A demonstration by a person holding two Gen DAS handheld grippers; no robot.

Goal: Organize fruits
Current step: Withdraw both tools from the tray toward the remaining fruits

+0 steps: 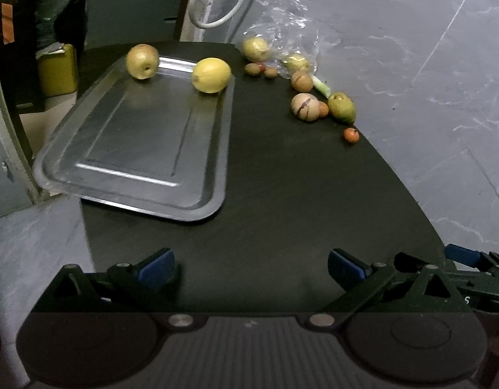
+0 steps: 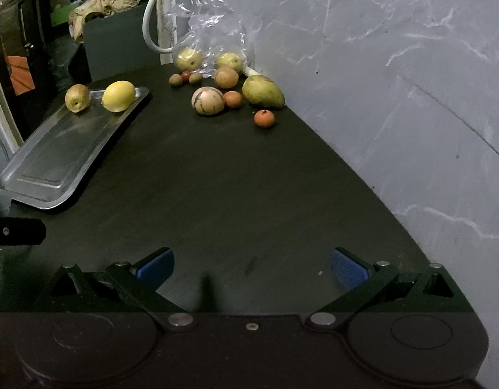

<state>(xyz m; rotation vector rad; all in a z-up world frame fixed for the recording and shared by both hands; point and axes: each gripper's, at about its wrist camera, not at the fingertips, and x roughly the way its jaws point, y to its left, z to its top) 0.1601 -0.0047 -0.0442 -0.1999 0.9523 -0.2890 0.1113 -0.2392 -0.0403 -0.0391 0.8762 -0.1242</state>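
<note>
The clear plastic bag (image 2: pixel 213 22) partly covers two yellowish fruits (image 2: pixel 229 61), so their outlines are hazy. Three little brownish fruits (image 2: pixel 185 77) next to it are too small to tell what they are. The white cable (image 2: pixel 149 19) runs off the top edge. In the right wrist view the left hand-held gripper (image 2: pixel 16 231) is just a black sliver cut off at the left edge.

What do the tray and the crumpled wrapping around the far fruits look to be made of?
The tray looks like brushed metal, likely steel or aluminium: grey, with bright glints along its rim and pressed ridges. The wrapping appears to be thin clear plastic film: see-through, creased, catching white highlights.
</note>
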